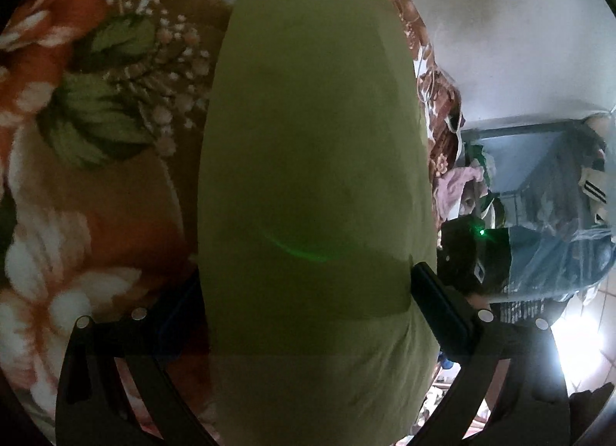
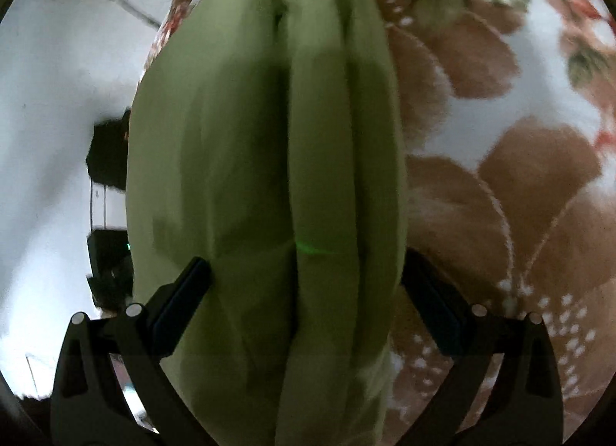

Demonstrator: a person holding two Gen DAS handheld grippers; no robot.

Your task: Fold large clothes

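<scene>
A thick folded olive-green garment (image 1: 315, 119) fills the middle of the left wrist view and runs away from the camera. My left gripper (image 1: 308, 284) is shut on its near end, both pads pressed into the cloth sides. In the right wrist view the same garment (image 2: 269, 138) shows several stacked folds edge-on. My right gripper (image 2: 304, 276) is shut on that bundle, its fingers spread wide by the thickness. Under the garment lies a floral blanket (image 1: 96, 138) in orange, brown and white, seen again as the blanket (image 2: 500, 176) on the right. The garment's far end is out of view.
A pale wall (image 1: 519, 42) stands beyond the bed edge. Beside it are a grey metal frame (image 1: 539, 161) and a heap of clothes (image 1: 458, 184). A dark device with a green light (image 1: 469, 253) sits at the right. Another dark device (image 2: 109, 253) shows against the wall (image 2: 57, 99).
</scene>
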